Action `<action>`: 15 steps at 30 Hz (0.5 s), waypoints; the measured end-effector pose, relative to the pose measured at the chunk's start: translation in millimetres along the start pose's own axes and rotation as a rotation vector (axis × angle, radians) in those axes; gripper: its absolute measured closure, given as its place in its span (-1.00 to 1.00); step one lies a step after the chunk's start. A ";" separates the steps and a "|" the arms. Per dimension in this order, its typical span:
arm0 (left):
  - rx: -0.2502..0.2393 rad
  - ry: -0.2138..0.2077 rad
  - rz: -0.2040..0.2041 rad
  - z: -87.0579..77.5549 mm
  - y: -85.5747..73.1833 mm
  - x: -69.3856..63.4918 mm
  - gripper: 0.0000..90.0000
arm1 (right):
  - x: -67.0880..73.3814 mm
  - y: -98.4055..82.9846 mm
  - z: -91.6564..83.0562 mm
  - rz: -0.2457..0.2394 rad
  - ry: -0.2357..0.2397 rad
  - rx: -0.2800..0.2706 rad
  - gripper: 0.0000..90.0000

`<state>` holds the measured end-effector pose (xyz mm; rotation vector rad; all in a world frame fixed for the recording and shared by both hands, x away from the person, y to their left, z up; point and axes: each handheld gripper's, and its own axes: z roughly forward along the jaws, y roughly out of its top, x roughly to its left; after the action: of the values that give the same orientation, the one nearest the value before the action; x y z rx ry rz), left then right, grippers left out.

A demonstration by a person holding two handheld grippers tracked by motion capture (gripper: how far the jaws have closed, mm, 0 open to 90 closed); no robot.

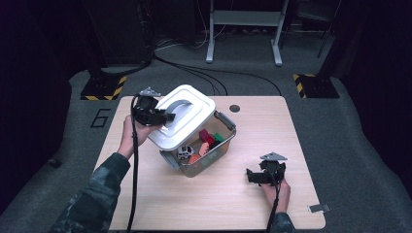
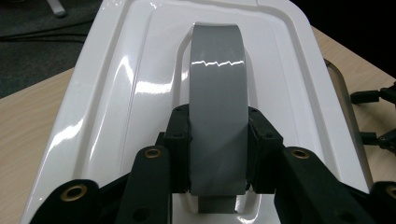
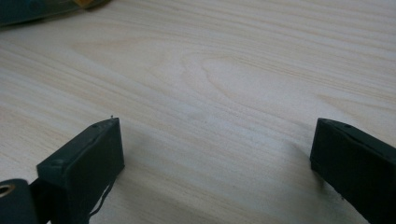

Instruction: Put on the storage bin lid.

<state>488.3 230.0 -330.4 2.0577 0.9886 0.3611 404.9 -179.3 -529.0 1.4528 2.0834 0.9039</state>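
The white lid I'm holding tilted hides the near-left part of the clear box beneath my left tool; the toys there are too small to identify.

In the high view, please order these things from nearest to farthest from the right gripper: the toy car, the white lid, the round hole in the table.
From the right gripper:
1. Toy car, in the clear box, to its left.
2. Round hole, far side of the table.
3. White lid, tilted over the box, held by the left gripper.
Hole and lid are nearly too close to call.

Left tool clamped closed; right tool spread wide, low.
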 end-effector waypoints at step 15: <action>0.067 -0.061 0.018 30.5 -6.9 -27.7 0.48 | -0.2 0.1 0.3 0.001 -0.004 -0.001 -0.95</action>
<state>483.4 195.0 -352.7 2.1265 0.9573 0.2759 405.2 -179.4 -529.1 1.4541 2.0798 0.9012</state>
